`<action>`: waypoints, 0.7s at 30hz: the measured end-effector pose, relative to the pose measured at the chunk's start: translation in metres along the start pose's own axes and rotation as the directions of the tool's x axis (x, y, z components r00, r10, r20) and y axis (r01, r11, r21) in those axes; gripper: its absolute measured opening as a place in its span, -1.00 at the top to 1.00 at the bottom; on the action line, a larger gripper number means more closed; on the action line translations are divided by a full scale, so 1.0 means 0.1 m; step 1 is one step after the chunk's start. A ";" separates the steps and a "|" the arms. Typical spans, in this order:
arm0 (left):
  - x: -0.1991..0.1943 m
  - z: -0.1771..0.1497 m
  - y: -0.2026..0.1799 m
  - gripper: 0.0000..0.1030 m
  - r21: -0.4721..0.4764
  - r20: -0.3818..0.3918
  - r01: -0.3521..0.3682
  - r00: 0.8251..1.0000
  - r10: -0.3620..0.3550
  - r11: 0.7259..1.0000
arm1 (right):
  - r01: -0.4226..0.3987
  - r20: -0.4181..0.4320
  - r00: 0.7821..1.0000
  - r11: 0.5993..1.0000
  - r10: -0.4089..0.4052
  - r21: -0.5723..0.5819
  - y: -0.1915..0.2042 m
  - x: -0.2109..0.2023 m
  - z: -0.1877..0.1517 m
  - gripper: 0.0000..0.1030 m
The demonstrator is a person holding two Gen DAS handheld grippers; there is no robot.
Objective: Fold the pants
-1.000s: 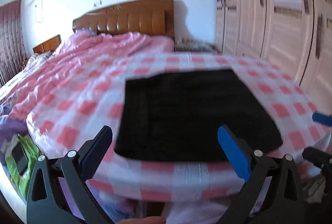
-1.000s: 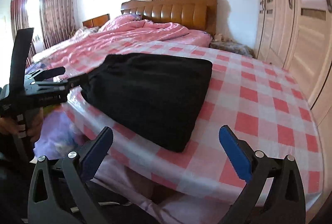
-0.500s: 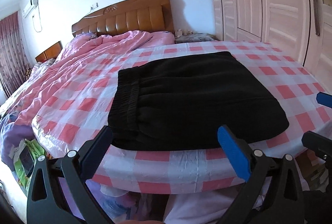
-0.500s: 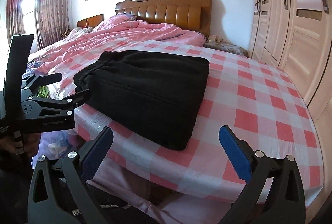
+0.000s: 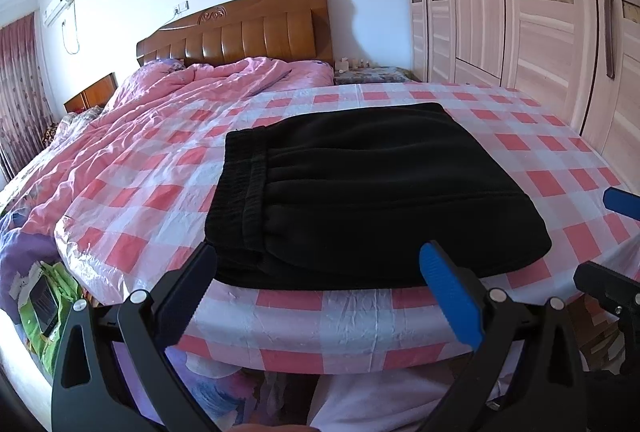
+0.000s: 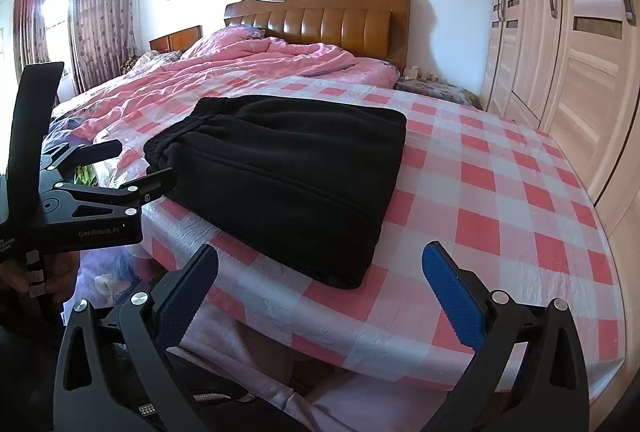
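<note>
Black pants (image 5: pixel 372 192) lie folded into a thick rectangle on the pink checked cloth, waistband to the left; they also show in the right wrist view (image 6: pixel 292 176). My left gripper (image 5: pixel 320 292) is open and empty, just short of the pants' near edge. My right gripper (image 6: pixel 320 292) is open and empty, in front of the pants' near right corner. In the right wrist view the left gripper (image 6: pixel 132 170) shows beside the waistband corner. In the left wrist view the right gripper's fingertips (image 5: pixel 620 202) show at the right edge.
The checked cloth (image 5: pixel 560 160) covers a round-edged surface at the foot of a bed with a pink quilt (image 5: pixel 168 112) and wooden headboard (image 5: pixel 240 32). Wardrobe doors (image 5: pixel 540 12) stand at the right. A green bag (image 5: pixel 44 296) lies on the floor at left.
The left wrist view has drawn closer to the pants and steadied from blur. The right wrist view shifted slightly. Both grippers stay open and the pants have not moved.
</note>
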State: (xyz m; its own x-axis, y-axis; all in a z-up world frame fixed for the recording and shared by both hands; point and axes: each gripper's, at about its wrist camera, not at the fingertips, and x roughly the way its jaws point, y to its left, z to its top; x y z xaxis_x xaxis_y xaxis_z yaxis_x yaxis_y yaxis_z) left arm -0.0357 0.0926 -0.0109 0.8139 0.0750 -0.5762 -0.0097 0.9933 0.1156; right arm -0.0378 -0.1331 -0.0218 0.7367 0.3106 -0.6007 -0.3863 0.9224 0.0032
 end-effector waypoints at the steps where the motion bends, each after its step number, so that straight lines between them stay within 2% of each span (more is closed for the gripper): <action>1: 0.01 0.00 0.00 -0.97 -0.003 -0.002 0.002 1.000 -0.002 1.000 | -0.001 0.000 1.000 1.000 0.001 -0.001 0.00 0.00 0.00 -0.91; 21: 0.01 0.00 0.01 -0.97 -0.007 -0.004 0.006 1.000 -0.006 1.000 | -0.004 -0.004 1.000 1.000 0.004 -0.002 0.01 0.00 0.00 -0.91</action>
State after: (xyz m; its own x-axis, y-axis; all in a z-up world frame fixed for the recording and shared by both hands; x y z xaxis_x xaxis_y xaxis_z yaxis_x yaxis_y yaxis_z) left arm -0.0348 0.0939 -0.0118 0.8116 0.0691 -0.5801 -0.0087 0.9943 0.1062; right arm -0.0384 -0.1319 -0.0218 0.7329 0.3138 -0.6036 -0.3909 0.9204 0.0038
